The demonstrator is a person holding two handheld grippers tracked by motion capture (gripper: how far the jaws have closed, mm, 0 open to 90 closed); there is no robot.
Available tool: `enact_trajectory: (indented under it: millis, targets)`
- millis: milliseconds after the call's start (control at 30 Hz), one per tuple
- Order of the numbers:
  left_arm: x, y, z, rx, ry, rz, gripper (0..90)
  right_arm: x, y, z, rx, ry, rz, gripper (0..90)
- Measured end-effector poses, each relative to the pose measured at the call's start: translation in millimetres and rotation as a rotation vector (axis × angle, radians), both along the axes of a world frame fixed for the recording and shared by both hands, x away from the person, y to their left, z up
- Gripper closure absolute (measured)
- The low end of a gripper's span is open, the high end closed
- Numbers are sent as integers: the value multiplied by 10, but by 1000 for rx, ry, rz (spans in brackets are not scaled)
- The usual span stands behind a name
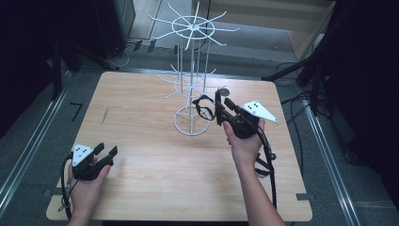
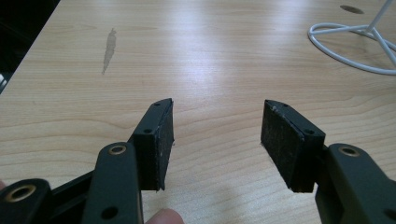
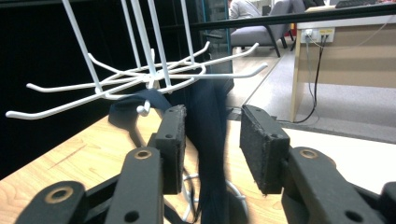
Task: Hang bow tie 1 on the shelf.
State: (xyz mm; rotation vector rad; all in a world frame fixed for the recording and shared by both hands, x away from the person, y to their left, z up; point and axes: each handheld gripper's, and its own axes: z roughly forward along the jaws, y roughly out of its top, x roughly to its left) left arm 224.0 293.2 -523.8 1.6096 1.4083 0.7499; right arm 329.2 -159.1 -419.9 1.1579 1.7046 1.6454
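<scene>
One strap [image 3: 210, 140] already hung on the rack [image 1: 192, 80]; right gripper [image 3: 212, 140] jaws stood spread around it, letting go. Left gripper [image 2: 215, 135] waited, jaws spread, empty.

Even overhead light brightens the wooden table [image 1: 155, 160], with soft glare streaks on it; surroundings fall dark, and near jaws look slightly soft
</scene>
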Motion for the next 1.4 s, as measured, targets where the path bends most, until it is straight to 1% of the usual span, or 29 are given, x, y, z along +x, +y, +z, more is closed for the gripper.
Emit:
enact_trajectory:
  millis: [100, 200, 267, 467, 733, 800, 933, 967, 1067, 1167, 1233, 1267, 1367, 1400]
  targets:
    - [0, 2, 0, -2, 0, -2, 454, -23, -23, 2, 1, -13, 7, 579]
    - [-1, 2, 1, 1, 1, -1, 454, -51, -41, 2, -5, -15, 5, 579]
    - [0, 0, 0, 0, 0, 0, 455, -78, -68, 0, -21, -20, 2, 581]
    - [-2, 0, 1, 0, 0, 2, 455, -167, -196, -39, -32, -24, -15, 594]
    - [-1, -4, 0, 4, 0, 1, 456, -288, -388, -103, -91, -35, -30, 606]
    - [-4, -5, 1, 5, 2, 0, 456, -297, -401, -108, -93, -36, -30, 608]
    - [-5, -7, 1, 7, 1, 1, 455, -346, -478, -145, -98, -22, -31, 616]
    - [-5, -7, 1, 9, 1, 1, 456, -351, -501, -159, -107, -26, -34, 618]
    - [-6, -8, 2, 7, 0, 1, 456, -379, -554, -204, -131, -19, -39, 620]
    - [-5, -9, 1, 7, 0, 2, 456, -412, -615, -257, -134, -4, -42, 622]
    - [-6, -9, 1, 8, 0, 1, 456, -432, -661, -298, -144, 6, -49, 625]
    - [-6, -10, 1, 8, -1, 2, 457, -436, -680, -313, -147, 5, -51, 625]
    - [-7, -11, 1, 8, -2, 2, 457, -454, -748, -369, -146, 17, -61, 627]
    - [-8, -10, 1, 8, -1, 2, 457, -460, -769, -384, -150, 29, -63, 628]
